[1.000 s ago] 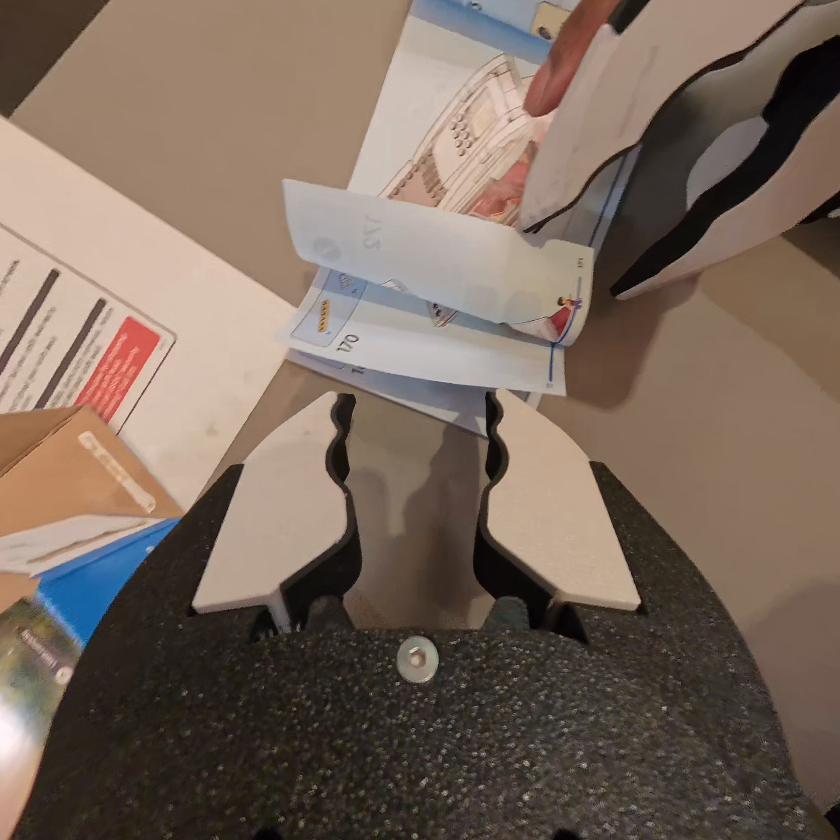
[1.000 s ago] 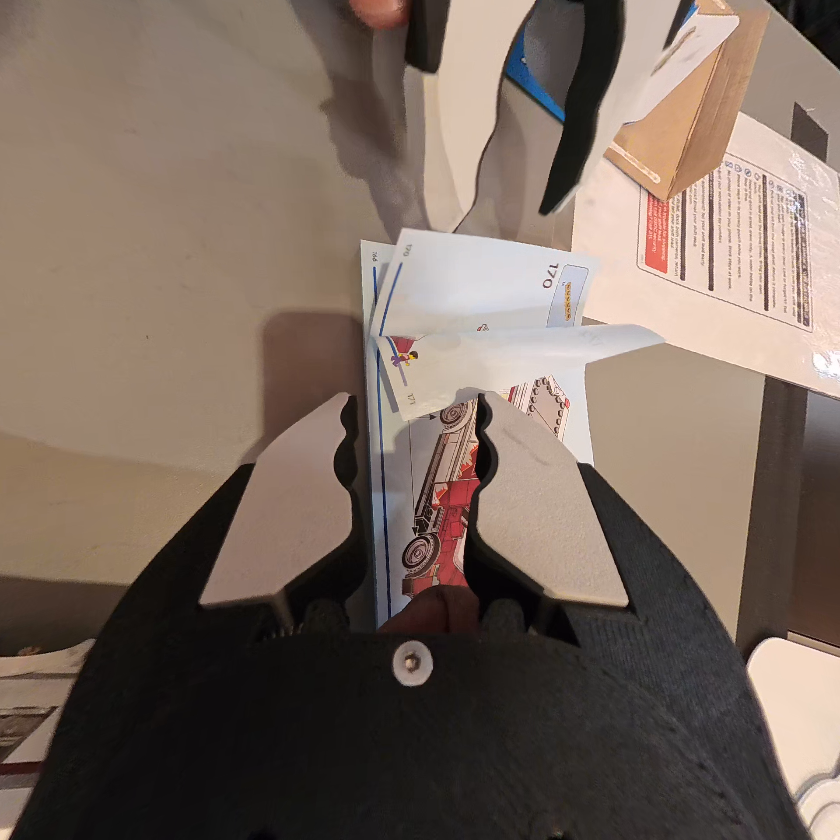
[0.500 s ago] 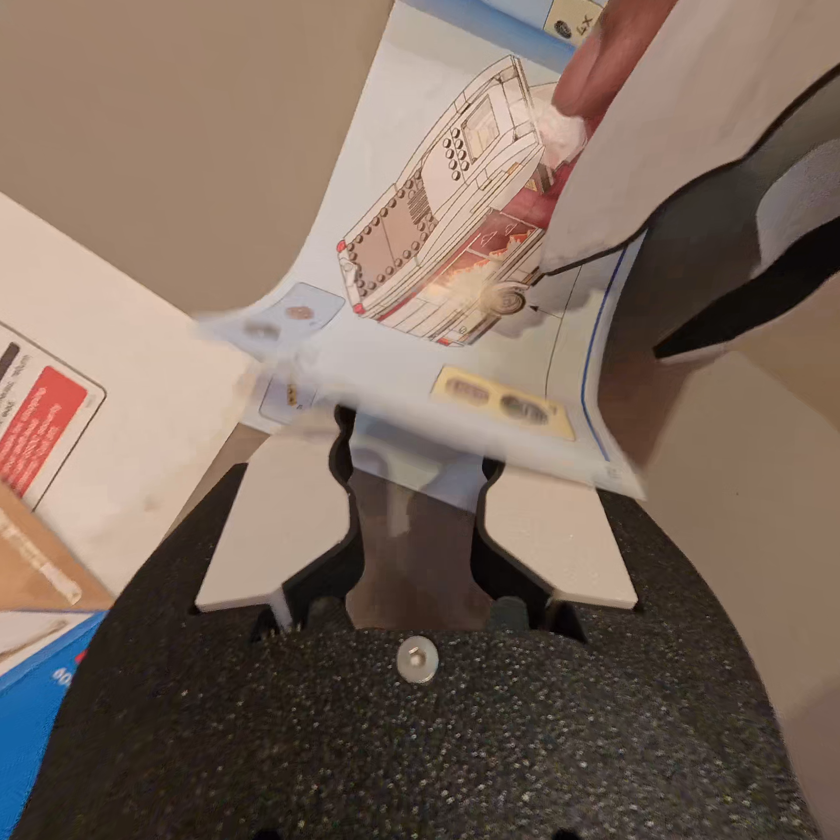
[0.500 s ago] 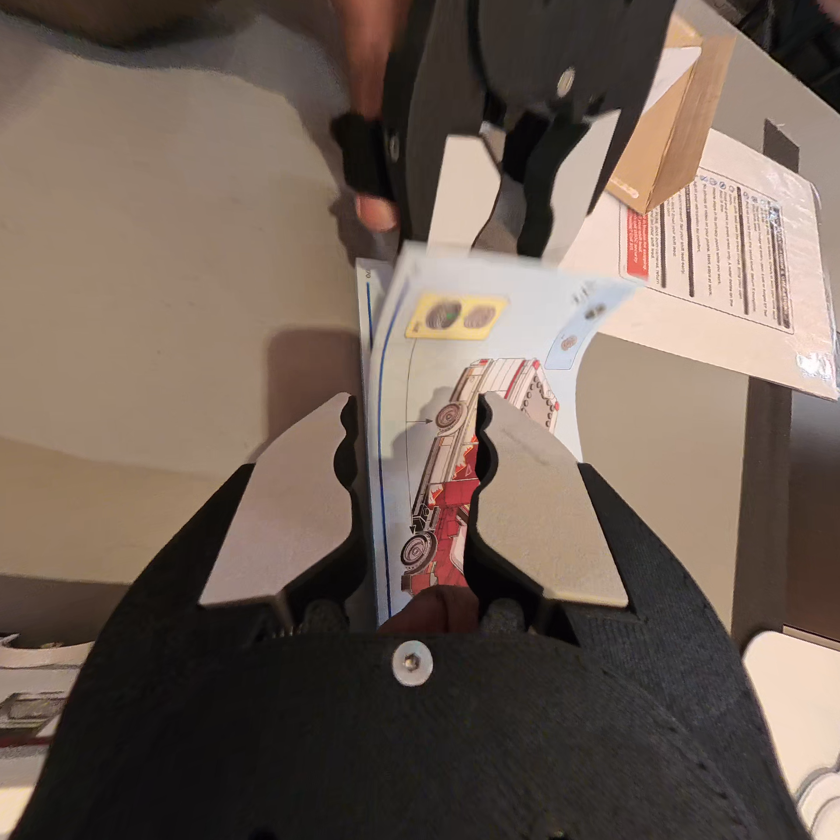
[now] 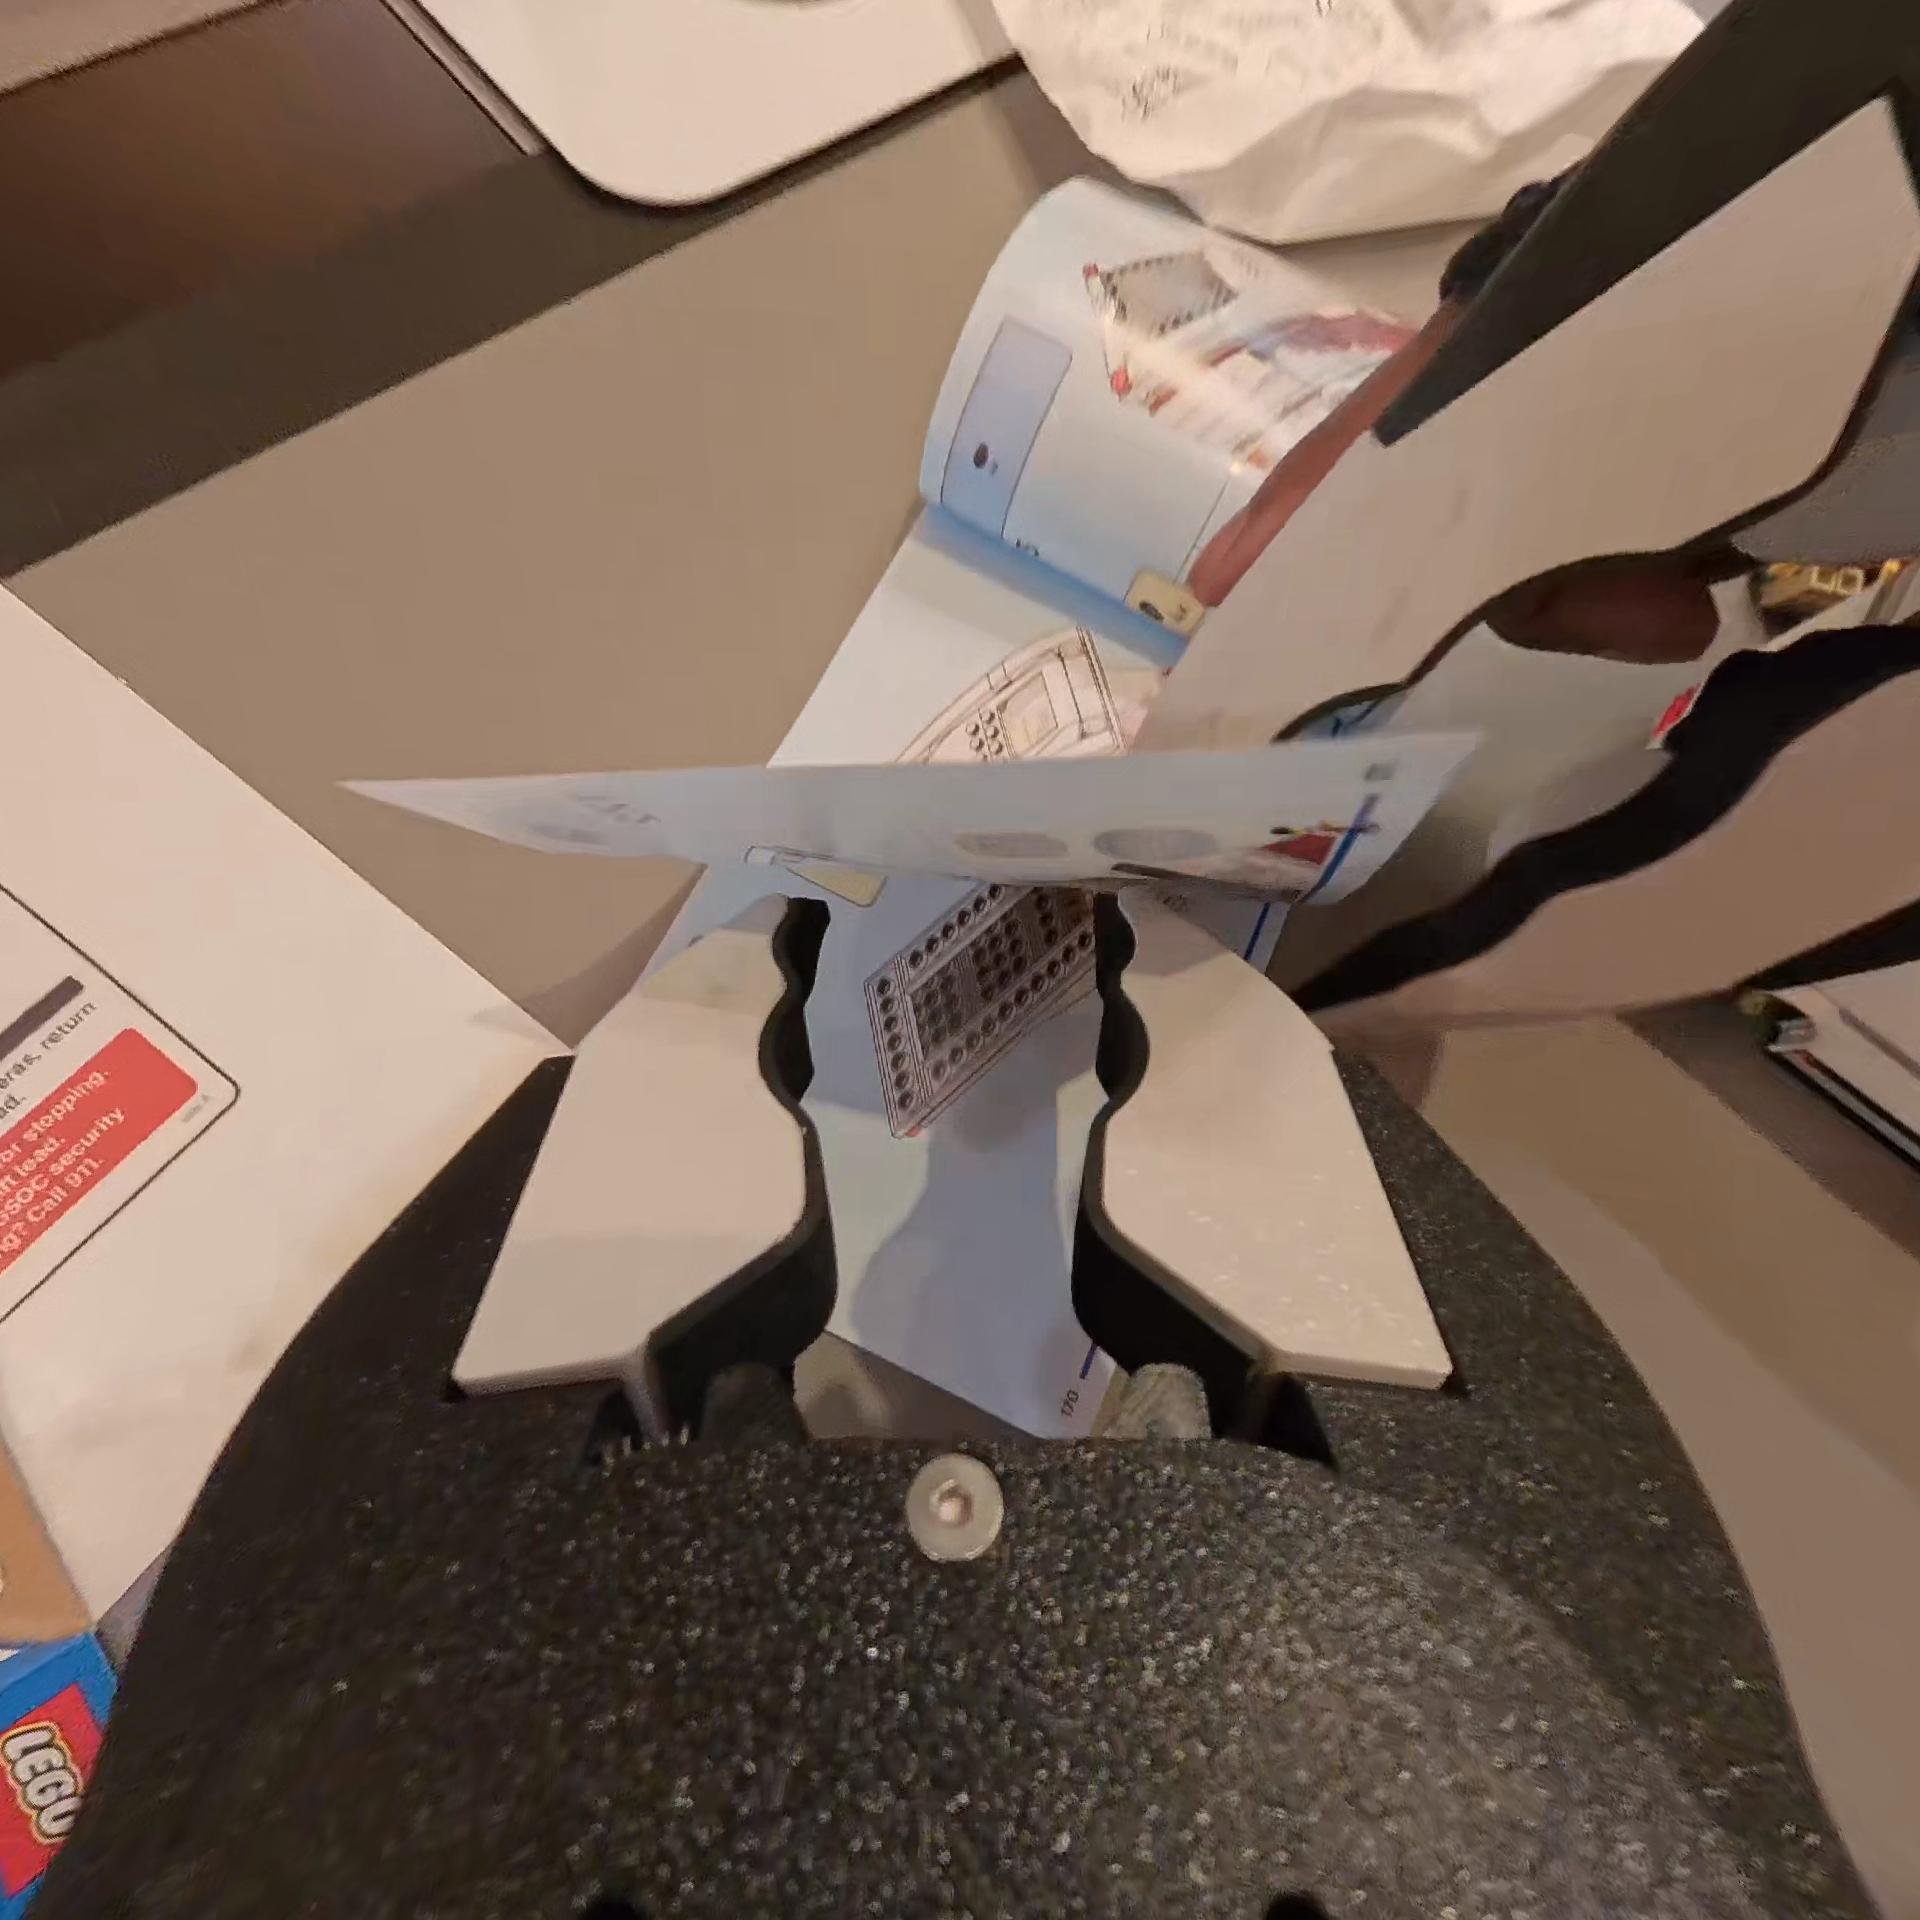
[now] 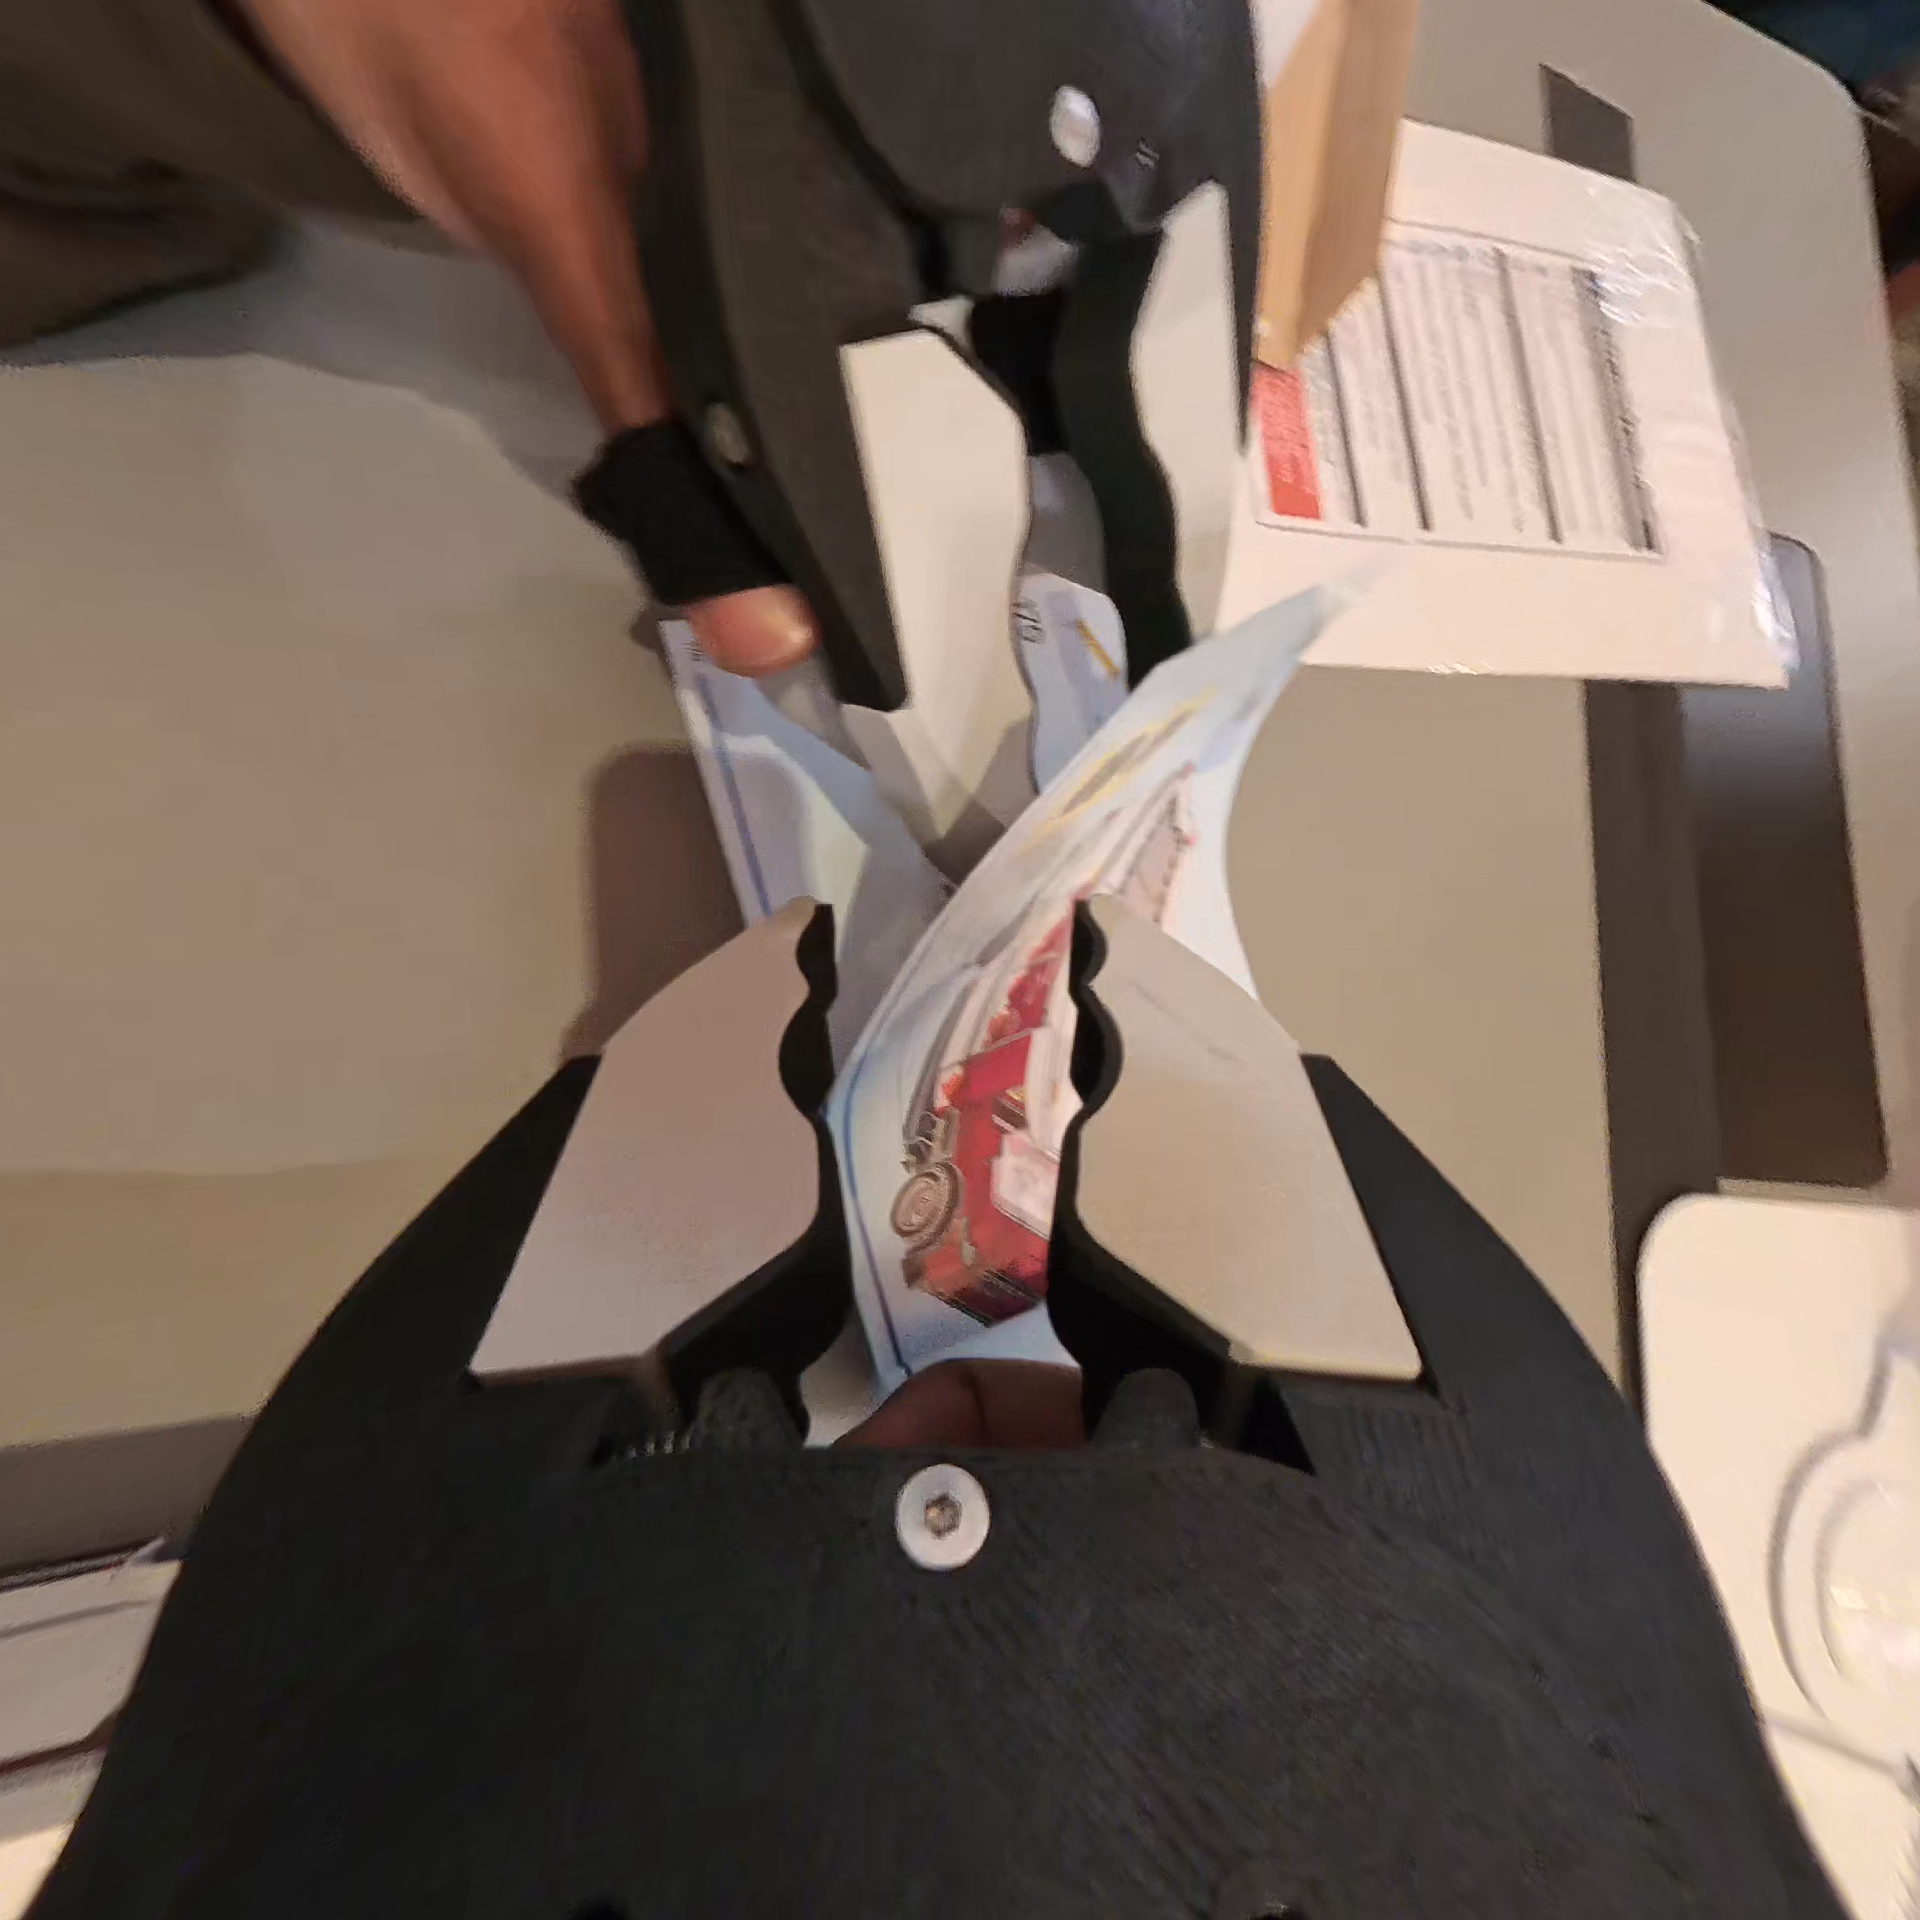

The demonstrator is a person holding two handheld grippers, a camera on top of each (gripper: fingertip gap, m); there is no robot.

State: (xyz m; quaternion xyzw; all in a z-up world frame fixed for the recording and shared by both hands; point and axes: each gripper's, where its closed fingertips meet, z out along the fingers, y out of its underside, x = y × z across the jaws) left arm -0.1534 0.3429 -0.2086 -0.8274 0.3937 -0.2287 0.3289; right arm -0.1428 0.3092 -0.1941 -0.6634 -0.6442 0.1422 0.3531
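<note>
An open instruction booklet (image 5: 940,1236) with pale blue pages and a red truck drawing lies on the beige table (image 5: 520,499). My left gripper (image 5: 951,914) is open over its near end, and the flat page shows between the fingers. One loose page (image 5: 935,810) stands lifted, edge-on across my fingertips. My right gripper (image 6: 954,920) is open too. The lifted page (image 6: 1143,790) curls up between its fingers, which do not pinch it. Each gripper shows in the other's view: the right one's fingers (image 5: 1507,540), the left one's fingers (image 6: 935,457). A fingertip (image 6: 748,623) rests on the booklet's corner.
A white laminated sheet with a red patch (image 5: 208,935) lies left of the booklet, also seen in the right wrist view (image 6: 1455,416). A cardboard box (image 6: 1340,156) stands on it. There is a blue box (image 5: 42,1766), crumpled white paper (image 5: 1351,104) and a white tray (image 5: 727,83).
My left gripper moved forward over the booklet's near end. The loose page swung up and now stands edge-on between the grippers. Both jaws narrowed slightly without gripping anything.
</note>
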